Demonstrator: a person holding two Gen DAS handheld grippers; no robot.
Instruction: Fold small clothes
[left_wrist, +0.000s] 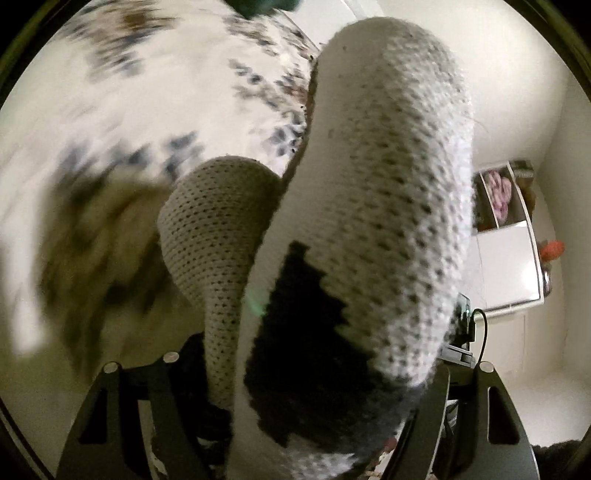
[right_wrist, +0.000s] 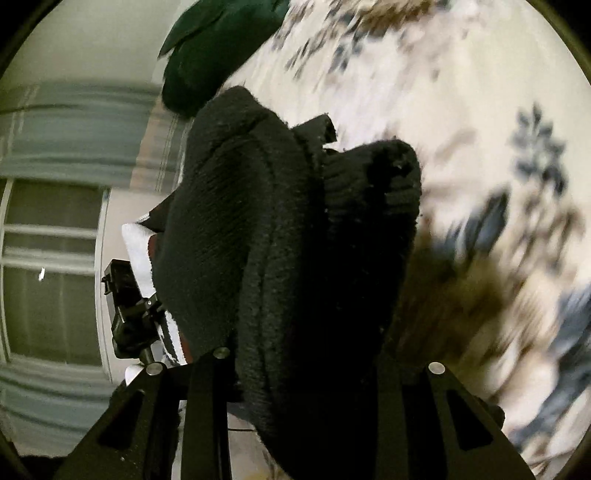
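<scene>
A grey-and-white knit sock with a black heel patch hung draped over the left gripper, while a black knit sock hung the same way from the right gripper, both held clear above a floral bedspread. In the left wrist view, the pale sock ran lengthwise away from the jaws, its long axis along the line of the fingers, its rounded toe end farthest out over the bedspread and a second lobe of the same knit folded down beside it. The left jaws stood partly closed with the sock's heel end pinched between them. In the right wrist view, the black sock lay the same way, long axis running out from the jaws, its ribbed cuff curled over at the far end on the bedspread side. The right jaws had drawn well in and gripped the thick black knit. The other gripper showed on the side of the black sock away from the bedspread, a striped white fabric beside it. A dark green garment lay at the far edge of the bedspread. Judging by this, each sock sat in its own hand, so pairing or laying them flat turned on lowering them toe-first onto the bedspread.
</scene>
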